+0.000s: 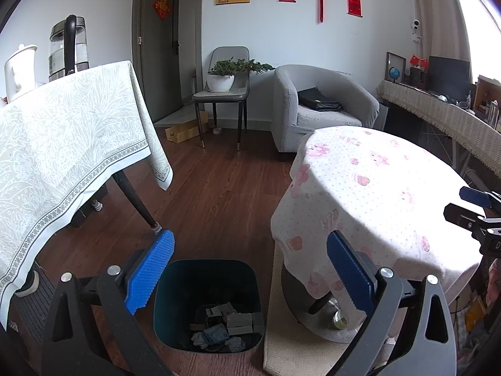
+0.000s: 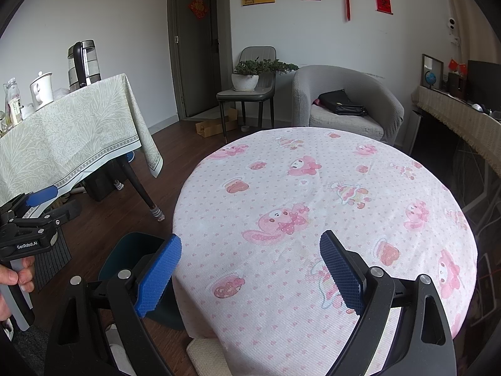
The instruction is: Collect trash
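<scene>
Two grippers are in my hands, and both stand wide apart at the fingers with nothing between them. My left gripper (image 1: 249, 246) hangs over the one dark bin (image 1: 209, 304), which sits on the wood floor at 6 o'clock in the left wrist view, just beside the round table (image 1: 375, 188) at about 3 o'clock. Down in the bin lies a heap of crumpled grey and dark trash (image 1: 224, 326); I cannot count the pieces apart, but there are more than a handful.

My right gripper (image 2: 250, 249) hovers above the pink cartoon cloth of that round table, whose top fills the middle of the right wrist view. From there the bin shows only as a dark rim at 8 o'clock, partly behind my blue finger pad (image 2: 158, 277). My left hand (image 2: 14, 277) grips its handle at 9 o'clock.

One second table with a pale green patterned cloth (image 1: 62, 144) stands at 10 o'clock, carrying one glass kettle (image 1: 67, 47) and one white jug (image 1: 18, 70). One grey armchair (image 1: 322, 106) and one chair bearing one potted plant (image 1: 230, 73) sit at 12 o'clock.
</scene>
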Demonstrator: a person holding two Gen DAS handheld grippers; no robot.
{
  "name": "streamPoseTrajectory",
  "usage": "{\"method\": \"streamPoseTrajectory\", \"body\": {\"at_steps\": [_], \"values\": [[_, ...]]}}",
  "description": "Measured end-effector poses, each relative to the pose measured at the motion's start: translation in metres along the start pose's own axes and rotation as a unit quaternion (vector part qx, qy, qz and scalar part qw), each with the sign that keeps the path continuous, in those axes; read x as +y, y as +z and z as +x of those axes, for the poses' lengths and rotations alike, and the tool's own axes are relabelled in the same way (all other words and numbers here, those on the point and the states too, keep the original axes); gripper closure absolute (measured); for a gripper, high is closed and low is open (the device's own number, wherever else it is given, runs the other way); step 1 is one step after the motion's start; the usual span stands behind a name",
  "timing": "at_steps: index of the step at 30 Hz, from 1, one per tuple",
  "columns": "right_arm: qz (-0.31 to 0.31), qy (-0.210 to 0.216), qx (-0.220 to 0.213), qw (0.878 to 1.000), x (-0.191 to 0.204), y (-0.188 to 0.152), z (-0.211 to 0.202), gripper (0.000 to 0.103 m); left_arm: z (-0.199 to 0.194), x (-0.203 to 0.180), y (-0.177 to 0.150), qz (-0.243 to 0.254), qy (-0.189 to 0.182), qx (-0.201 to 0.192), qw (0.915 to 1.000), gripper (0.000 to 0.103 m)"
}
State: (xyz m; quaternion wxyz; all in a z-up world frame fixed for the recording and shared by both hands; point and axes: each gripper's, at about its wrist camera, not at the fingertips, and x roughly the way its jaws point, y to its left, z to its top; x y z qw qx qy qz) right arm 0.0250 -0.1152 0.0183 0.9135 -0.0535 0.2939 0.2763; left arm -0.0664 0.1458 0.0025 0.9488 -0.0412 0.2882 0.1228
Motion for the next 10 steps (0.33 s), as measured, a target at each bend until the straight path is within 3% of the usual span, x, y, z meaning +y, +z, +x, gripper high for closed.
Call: {"method": "streamPoseTrajectory", "body": {"at_steps": [10], "values": [[0.0, 0.0, 0.0, 1.0, 0.0, -0.0001, -0.0001, 0.012, -0.0007, -0.0016, 0.0002, -0.006, 0.003, 0.0, 1.0, 0.003]]}}
